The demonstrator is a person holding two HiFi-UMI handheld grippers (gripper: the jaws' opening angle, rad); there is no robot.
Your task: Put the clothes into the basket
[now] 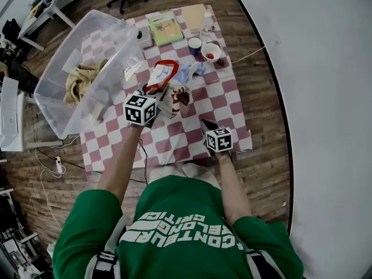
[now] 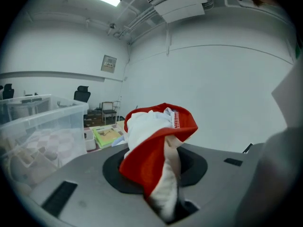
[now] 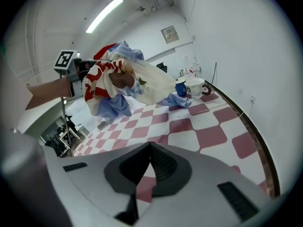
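My left gripper (image 2: 163, 195) is shut on a bundle of clothes (image 2: 154, 145), red and white, which bulges up between its jaws. In the head view the bundle (image 1: 170, 89) hangs over the red-and-white checked cloth (image 1: 174, 138), just right of the clear plastic basket (image 1: 55, 106). The left gripper (image 1: 152, 97) is raised beside the basket's near right corner. A beige garment (image 1: 80, 81) lies inside the basket. My right gripper (image 3: 150, 149) is shut and empty, low over the checked cloth (image 3: 208, 138). It (image 1: 207, 124) sits right of the bundle (image 3: 120, 82).
A blue mug (image 1: 195, 44) and a white cup (image 1: 211, 52) stand at the far side of the cloth, with a green book (image 1: 165, 28) behind them. A light-blue cloth (image 1: 195, 70) lies near the mugs. A desk and office chair stand beyond the basket.
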